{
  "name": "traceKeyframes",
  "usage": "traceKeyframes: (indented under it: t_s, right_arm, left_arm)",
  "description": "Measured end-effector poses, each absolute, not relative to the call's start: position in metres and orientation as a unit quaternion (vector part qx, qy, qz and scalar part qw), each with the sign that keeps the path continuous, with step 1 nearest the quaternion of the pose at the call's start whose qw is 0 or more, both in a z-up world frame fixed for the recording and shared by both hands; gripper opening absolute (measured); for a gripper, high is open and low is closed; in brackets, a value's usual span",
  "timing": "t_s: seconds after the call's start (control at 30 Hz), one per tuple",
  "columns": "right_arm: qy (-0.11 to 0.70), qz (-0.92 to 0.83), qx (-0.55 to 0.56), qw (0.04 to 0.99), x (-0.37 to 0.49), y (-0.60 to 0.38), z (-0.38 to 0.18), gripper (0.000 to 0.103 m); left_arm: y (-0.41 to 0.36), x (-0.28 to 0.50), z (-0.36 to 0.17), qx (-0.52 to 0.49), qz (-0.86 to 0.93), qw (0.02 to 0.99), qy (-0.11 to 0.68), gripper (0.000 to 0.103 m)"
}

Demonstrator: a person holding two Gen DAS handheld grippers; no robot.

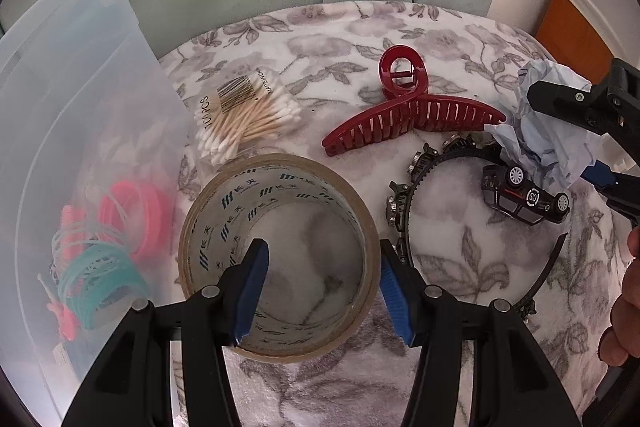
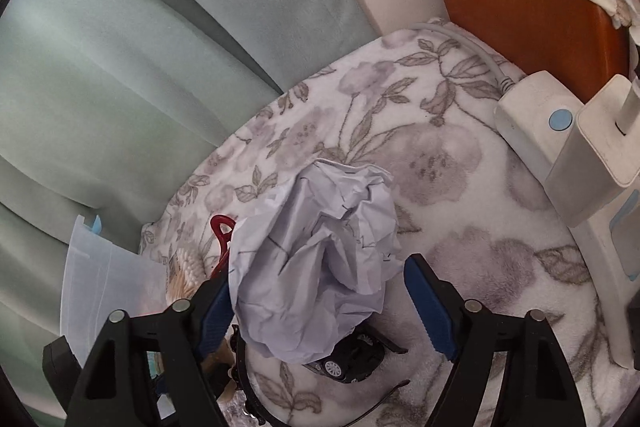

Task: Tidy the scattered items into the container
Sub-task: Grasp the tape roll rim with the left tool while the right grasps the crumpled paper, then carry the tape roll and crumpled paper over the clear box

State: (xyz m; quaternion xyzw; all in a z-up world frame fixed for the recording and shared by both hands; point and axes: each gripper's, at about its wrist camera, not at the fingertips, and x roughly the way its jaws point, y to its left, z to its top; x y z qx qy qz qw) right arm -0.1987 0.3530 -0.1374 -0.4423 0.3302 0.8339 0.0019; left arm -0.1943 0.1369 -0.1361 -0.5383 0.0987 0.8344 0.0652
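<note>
The left gripper is straddling the brown-cored clear tape roll's wall, not yet clamped; the right gripper is standing open around the crumpled white paper ball – the translucent plastic container, left of frame, is holding only hair ties – most items are waiting
</note>
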Motion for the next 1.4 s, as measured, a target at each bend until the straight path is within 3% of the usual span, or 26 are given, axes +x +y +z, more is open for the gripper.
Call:
traceKeyframes:
  t_s: [0.2,0.47,1.0,1.4]
  right_arm:
    - [0.36,0.823,-0.44,0.011,-0.195,0.364,-0.136,0.065]
    - [0.366,0.833,-0.415,0.014,-0.18,0.371,-0.113,0.061]
    - [0.416,0.822,-0.388,0.006,-0.097,0.365,-0.084,0.061]
    - [0.389,0.855,-0.342,-0.02,-0.056,0.346,-0.03,0.061]
  left_arm:
    - [0.142,-0.192,-0.136,-0.548,0.829,0.08,0.08,0.025]
    - [0.138,-0.185,-0.127,-0.558,0.824,0.081,0.059,0.011]
    - [0.124,-0.129,-0.089,-0.55,0.829,0.093,0.027,0.012]
    - [0.119,-0.095,-0.044,-0.521,0.848,0.095,0.002,0.012]
